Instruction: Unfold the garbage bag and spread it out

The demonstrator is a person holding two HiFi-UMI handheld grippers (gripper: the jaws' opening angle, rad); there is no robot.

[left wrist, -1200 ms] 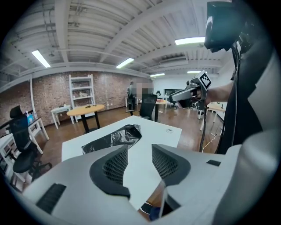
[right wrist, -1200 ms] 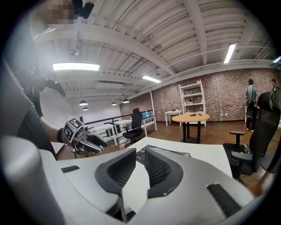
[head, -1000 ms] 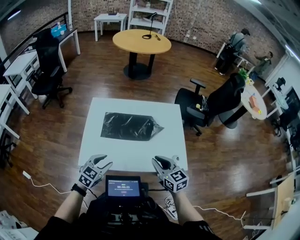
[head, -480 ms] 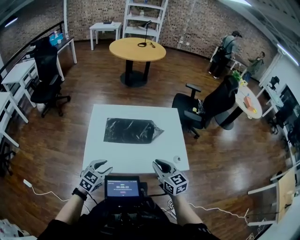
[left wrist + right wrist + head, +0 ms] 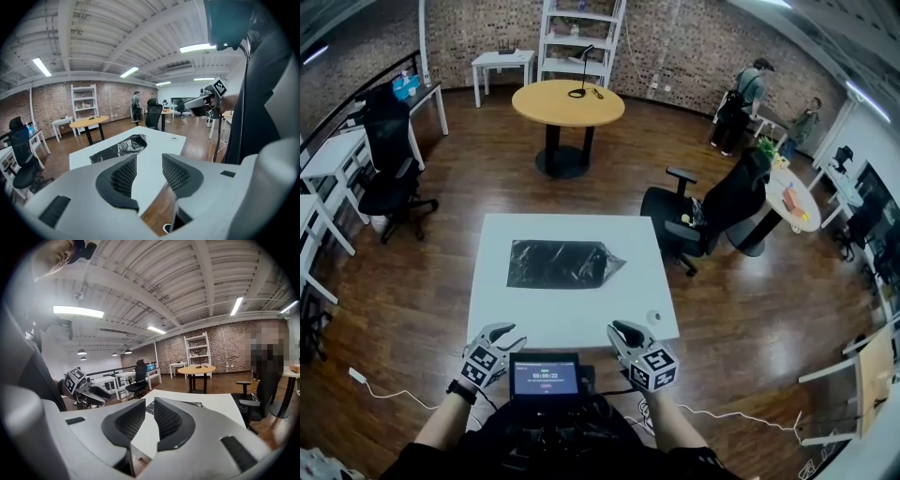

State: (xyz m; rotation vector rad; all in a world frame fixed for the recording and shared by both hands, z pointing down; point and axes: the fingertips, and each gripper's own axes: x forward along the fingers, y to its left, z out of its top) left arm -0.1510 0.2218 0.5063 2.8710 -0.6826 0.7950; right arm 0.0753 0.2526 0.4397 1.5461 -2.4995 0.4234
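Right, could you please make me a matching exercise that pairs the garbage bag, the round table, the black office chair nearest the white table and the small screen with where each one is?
Things:
1. garbage bag
2. round table
3. black office chair
4. small screen

Places:
A. between the left tongs and the right tongs
B. just right of the white table
C. far beyond the white table
D. lying flat on the white table

Pairs: 1-D, 2-C, 3-B, 4-A
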